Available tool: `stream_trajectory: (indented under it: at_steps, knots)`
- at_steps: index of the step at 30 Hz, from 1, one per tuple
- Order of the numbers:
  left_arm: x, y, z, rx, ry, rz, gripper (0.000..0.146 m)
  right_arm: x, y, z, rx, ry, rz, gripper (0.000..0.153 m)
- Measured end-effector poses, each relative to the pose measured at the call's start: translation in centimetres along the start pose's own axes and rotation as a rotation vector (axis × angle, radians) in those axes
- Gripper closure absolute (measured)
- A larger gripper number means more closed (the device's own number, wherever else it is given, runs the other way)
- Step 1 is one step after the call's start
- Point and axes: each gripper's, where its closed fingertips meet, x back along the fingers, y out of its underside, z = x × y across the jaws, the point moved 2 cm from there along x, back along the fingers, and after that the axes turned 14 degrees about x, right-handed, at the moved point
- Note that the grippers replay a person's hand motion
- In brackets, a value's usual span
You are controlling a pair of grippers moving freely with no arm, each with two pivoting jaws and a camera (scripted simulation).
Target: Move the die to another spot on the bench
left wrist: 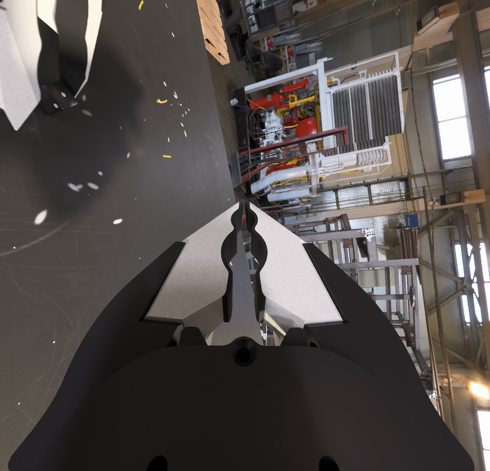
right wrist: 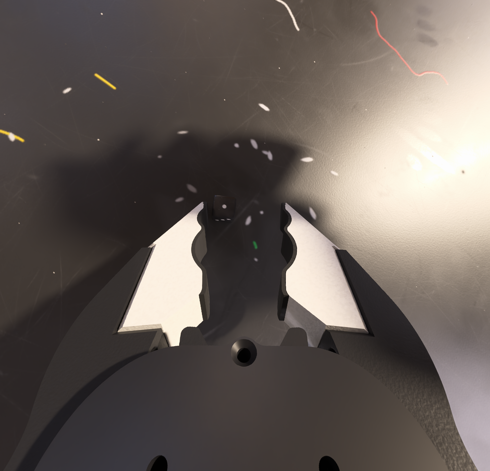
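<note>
The die [right wrist: 224,208] is small and black with white pips. It rests on the dark bench [right wrist: 106,219], just off the left fingertip of my right gripper [right wrist: 243,205]. The right gripper is open, its tips low on either side of the die, and I cannot tell whether the left fingertip touches it. In the left wrist view the die [left wrist: 59,100] shows at the upper left between the right gripper's [left wrist: 47,111] white fingers. My left gripper [left wrist: 244,204] is shut and empty, held off near the bench's edge, far from the die.
A stack of wooden blocks [left wrist: 212,21] stands at the bench's edge. A white thread [right wrist: 285,5], a red thread [right wrist: 397,53], yellow bits [right wrist: 104,81] and white flecks lie flat on the bench. Workshop machinery [left wrist: 305,119] stands beyond the edge.
</note>
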Motion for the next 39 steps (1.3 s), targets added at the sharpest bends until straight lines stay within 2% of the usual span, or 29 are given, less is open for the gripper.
stream_trajectory:
  at_steps: [9, 12, 16, 20, 27, 31, 39]
  knots:
    - [0.0, 0.1, -0.1, -0.001, -0.003, 0.005, 0.145, 0.3, -0.9, -0.6, -0.033, 0.055, 0.016, 0.097]
    - [0.0, 0.2, -0.1, -0.002, -0.004, 0.005, 0.145, -0.3, -0.5, -1.1, -0.075, 0.004, 0.025, 0.107]
    - [-0.1, 0.3, 0.0, -0.003, -0.004, 0.008, 0.145, -0.1, -0.4, -1.3, -0.085, 0.015, 0.013, 0.118]
    - [-0.1, 0.2, 0.0, -0.004, -0.006, 0.011, 0.145, -0.1, -0.3, -1.4, -0.096, 0.003, 0.01, 0.136]
    - [-0.4, 0.5, 0.0, -0.004, -0.008, 0.003, 0.145, 0.1, -0.2, -0.9, -0.112, 0.01, 0.001, 0.137]
    - [-0.4, 0.4, 0.0, -0.005, -0.006, 0.001, 0.145, 0.6, -1.2, 1.1, -0.106, 0.042, 0.066, 0.136]
    - [-0.4, -0.1, -0.1, -0.001, 0.007, -0.008, 0.145, -2.7, -2.1, 2.6, -0.013, -0.071, 0.047, 0.136]
